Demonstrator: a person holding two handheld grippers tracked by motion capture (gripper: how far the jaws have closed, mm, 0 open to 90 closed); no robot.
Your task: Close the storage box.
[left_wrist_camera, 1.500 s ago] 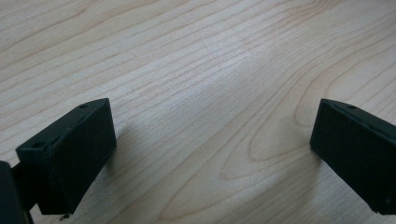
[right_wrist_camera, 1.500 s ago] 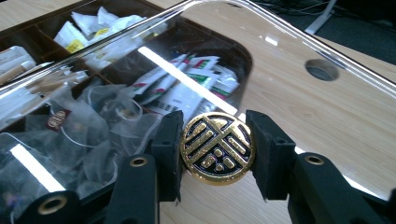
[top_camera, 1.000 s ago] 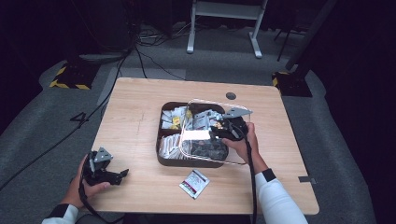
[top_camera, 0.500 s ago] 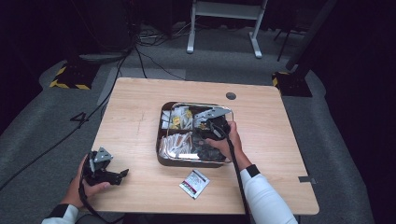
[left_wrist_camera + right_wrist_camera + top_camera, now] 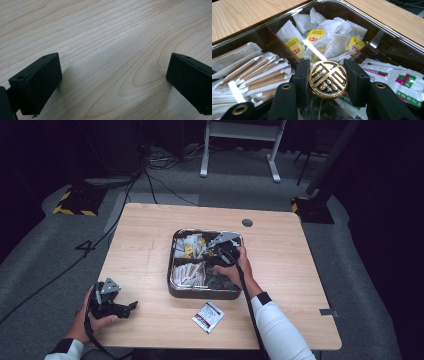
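High view. The right tongs [image 5: 216, 254] sit over the middle of a dark rectangular tray with a shiny metal rim [image 5: 172, 262], held by the person's right hand [image 5: 239, 269]; the tray is divided into compartments. Below the right tongs and outside the tray, a small white sachet with red print [image 5: 208, 316] lies flat on the pale wood-grain surface [image 5: 145, 245]. Well to the left of the tray, the left tongs [image 5: 126, 307] rest low over bare wood, held in the left hand [image 5: 92, 317].

Left gripper view. The left tongs [image 5: 113, 82] stand wide apart, with nothing between the two matte black blocks; bare, finely grained wood lies beneath them.

Right gripper view. The right tongs [image 5: 328, 80] are clamped on a round gold-and-black embossed knob [image 5: 328, 79], one black pad touching each side of it. Beyond the right tongs lies a heap of crumpled white tea bags with yellow tags [image 5: 327, 40]. To their left lie slim brown-and-white paper sticks [image 5: 259, 72]; to their right, flat white packets with pink and green print [image 5: 402, 80].
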